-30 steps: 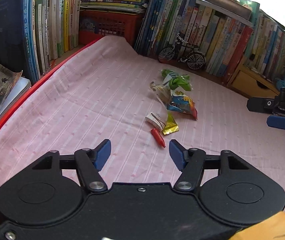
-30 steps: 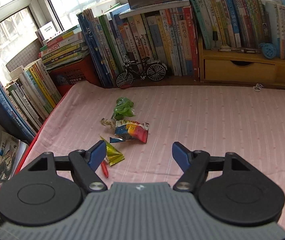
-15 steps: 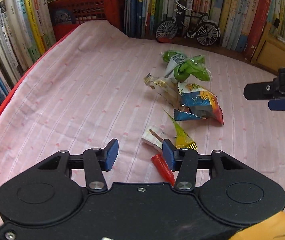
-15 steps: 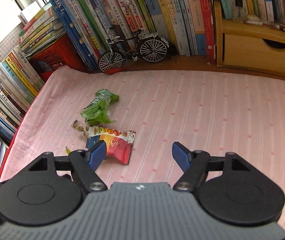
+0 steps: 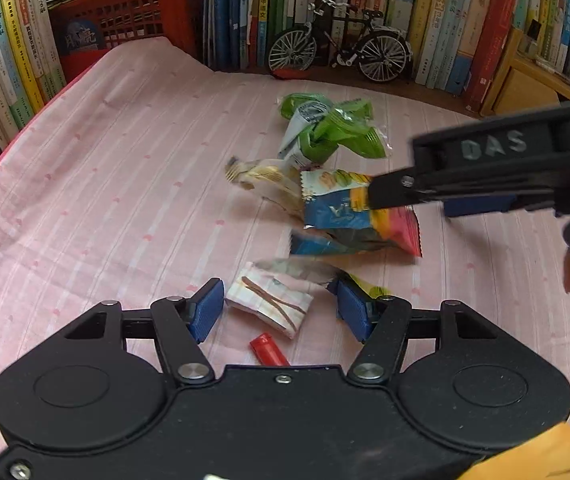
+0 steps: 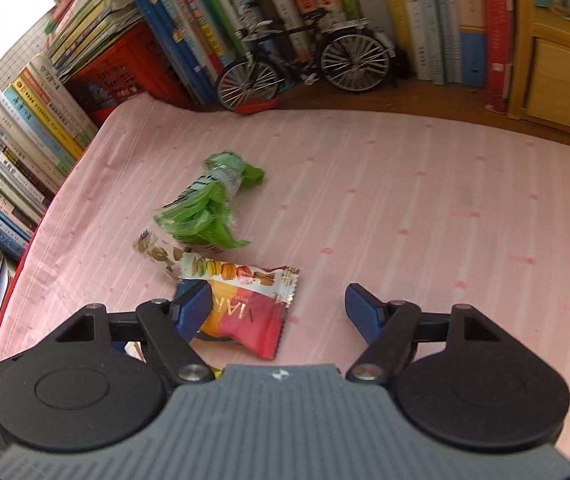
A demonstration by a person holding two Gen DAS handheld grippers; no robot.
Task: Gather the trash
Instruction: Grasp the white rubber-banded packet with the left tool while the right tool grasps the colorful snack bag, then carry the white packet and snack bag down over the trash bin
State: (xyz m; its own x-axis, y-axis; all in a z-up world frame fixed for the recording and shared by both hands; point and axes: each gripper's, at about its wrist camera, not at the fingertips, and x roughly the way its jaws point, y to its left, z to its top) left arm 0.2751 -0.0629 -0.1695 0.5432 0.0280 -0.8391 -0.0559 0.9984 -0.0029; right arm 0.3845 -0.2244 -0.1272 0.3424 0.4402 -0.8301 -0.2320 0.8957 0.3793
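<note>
The left hand-held gripper [image 5: 279, 308] is hiding the lower end of the red stick [image 5: 269, 354], and its right finger is covering most of the yellow wrapper [image 5: 377, 291]; the right hand-held gripper [image 6: 277, 308] is overlapping the macaron packet [image 6: 245, 308] at its left edge; the green wrapper [image 6: 209, 208] is blurring, its print too smeared to read
</note>
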